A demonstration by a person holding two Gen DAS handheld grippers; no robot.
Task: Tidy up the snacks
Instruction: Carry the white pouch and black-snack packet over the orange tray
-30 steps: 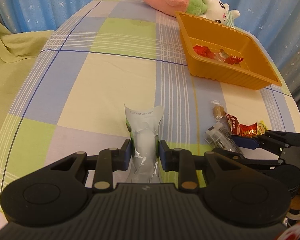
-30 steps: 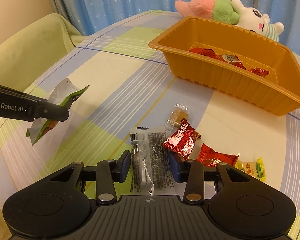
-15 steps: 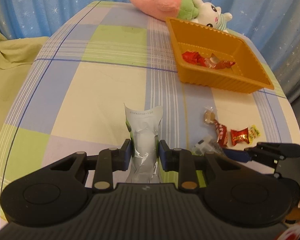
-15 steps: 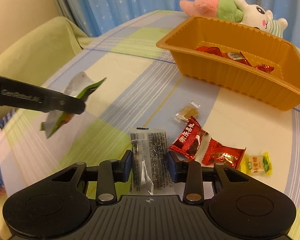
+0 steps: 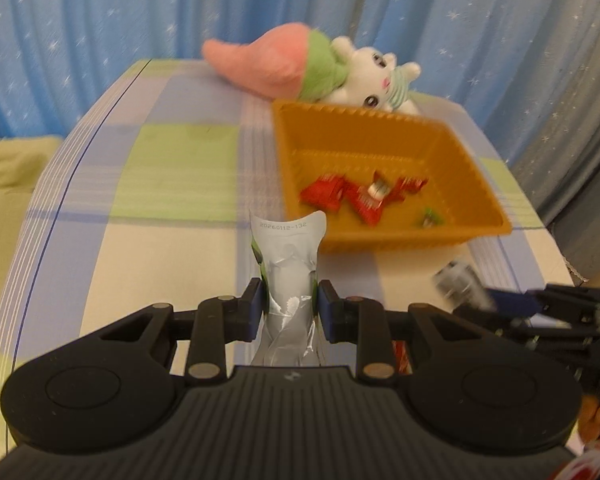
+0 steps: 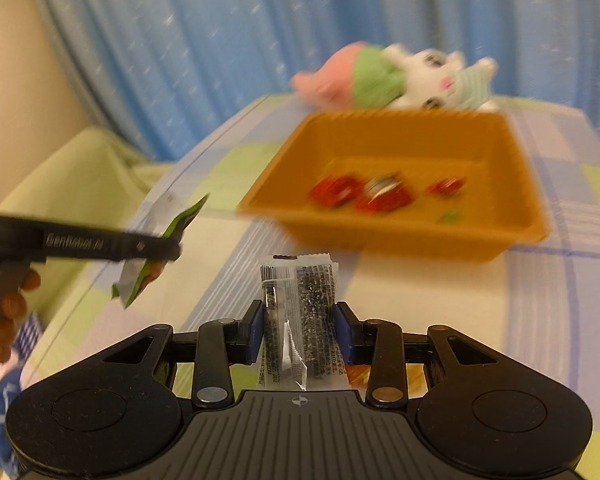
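Note:
My left gripper point(image 5: 290, 300) is shut on a silver and green snack packet point(image 5: 290, 264), which it holds upright above the checked tablecloth. My right gripper point(image 6: 300, 322) is shut on a clear packet of dark seaweed-like snack point(image 6: 298, 312), lifted off the table. The orange tray point(image 5: 400, 236) lies ahead of both, holding several red-wrapped candies point(image 5: 340, 196) and a small green one point(image 5: 432, 216). In the right wrist view the left gripper point(image 6: 156, 246) with its green packet point(image 6: 156, 252) shows at the left; the tray point(image 6: 400, 240) is blurred.
A pink, green and white plush toy point(image 5: 312, 68) lies behind the tray at the table's far edge. Blue starred curtains hang behind. A yellow-green covered seat point(image 6: 72, 184) stands left of the table. A person's fingers point(image 6: 8, 312) hold the left gripper's handle.
Both grippers have risen and moved toward the tray, each with its packet. The seaweed packet has left the table. The loose candies on the cloth have slipped out of view.

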